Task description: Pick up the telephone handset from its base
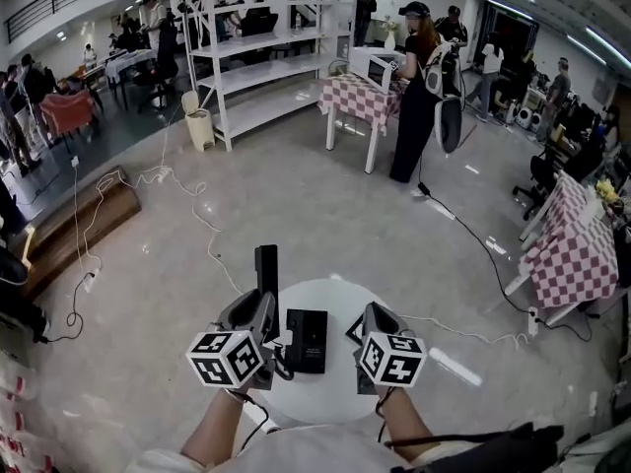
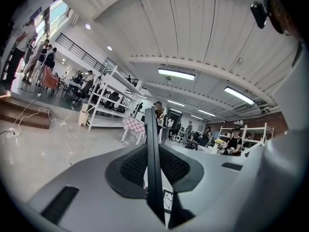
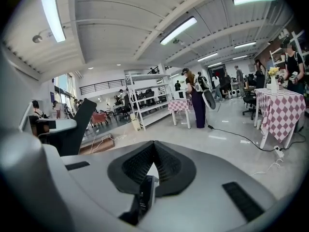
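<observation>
Closest to you, your two forearms reach out over a small round white table (image 1: 325, 399), each ending in a grey gripper topped by a black-and-white marker cube.

Your left gripper (image 1: 262, 306) is clamped on the telephone handset (image 1: 266, 269). In the left gripper view, the ribbed black pads (image 2: 133, 166) press on its two flat faces. The handset is a slim, straight bar of matte black plastic. You see it edge-on there, as a thin dark blade. Its long axis runs along the jaws and away from you, and its free end tilts upward past the table's far rim. It is just left of its base and not resting on it.

Your right gripper (image 1: 372, 313) has its jaws closed together, with the pad tips meeting. It hovers over the right side of the table.

The telephone base (image 1: 307, 341) is a flat black rectangular box. It lies on the tabletop between the two grippers, its long side also running away from you.

Beyond the table is a glossy pale floor (image 1: 296, 205) with thin white cables (image 1: 148, 177) trailing across it. Farther off, a person in black (image 1: 414, 101) stands at a table with a red-and-white checked cloth (image 1: 357, 97), beside white metal shelving (image 1: 266, 67).
</observation>
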Demonstrator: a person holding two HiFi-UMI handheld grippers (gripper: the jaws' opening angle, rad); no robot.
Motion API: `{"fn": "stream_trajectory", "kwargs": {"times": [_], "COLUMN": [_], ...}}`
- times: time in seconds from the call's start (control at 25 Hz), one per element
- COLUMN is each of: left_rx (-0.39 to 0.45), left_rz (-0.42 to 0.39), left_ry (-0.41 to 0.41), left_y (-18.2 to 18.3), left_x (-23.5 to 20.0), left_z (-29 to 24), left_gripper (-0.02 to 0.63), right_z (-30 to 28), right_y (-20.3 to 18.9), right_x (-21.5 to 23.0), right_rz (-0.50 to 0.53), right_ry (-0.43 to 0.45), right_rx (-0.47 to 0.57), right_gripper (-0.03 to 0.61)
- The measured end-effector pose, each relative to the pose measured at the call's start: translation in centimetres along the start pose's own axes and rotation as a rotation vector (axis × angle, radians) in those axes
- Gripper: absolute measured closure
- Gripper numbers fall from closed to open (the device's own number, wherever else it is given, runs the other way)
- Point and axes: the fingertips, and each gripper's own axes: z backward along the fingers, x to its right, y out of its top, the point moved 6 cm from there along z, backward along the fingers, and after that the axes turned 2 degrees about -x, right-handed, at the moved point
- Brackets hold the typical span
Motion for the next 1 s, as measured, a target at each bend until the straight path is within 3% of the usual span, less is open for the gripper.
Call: {"fn": "stream_trajectory", "kwargs": {"times": [0.36, 0.64, 0.84, 1.0], "left_rx": [-0.028, -0.055, -0.059, -0.053], "left_rz": [-0.002, -0.007, 0.015, 0.031], "left_ry": [-0.045, -0.075, -0.087, -0.087], "left_y": [-0.6, -2.0, -2.4, -2.5], "left_x": [-1.3, -1.0, -0.6, -0.1], "left_z": [0.7, 0.3, 0.1, 0.0], "left_gripper": [0.531, 0.531, 0.531, 0.531], "right_z": [1.2, 1.8, 1.8, 2.0], "right_y": [-1.9, -2.2, -1.1, -0.3], "right_x": [-2.7, -2.2, -1.6, -1.7], "right_rz": [-0.014, -0.012, 0.024, 0.058], "right_ry": [-0.043, -0.086, -0.086, -0.033], "right_rx": [-0.003, 0.021, 0.039, 0.052], "right_gripper": [0.555, 0.555, 0.555, 0.555]}}
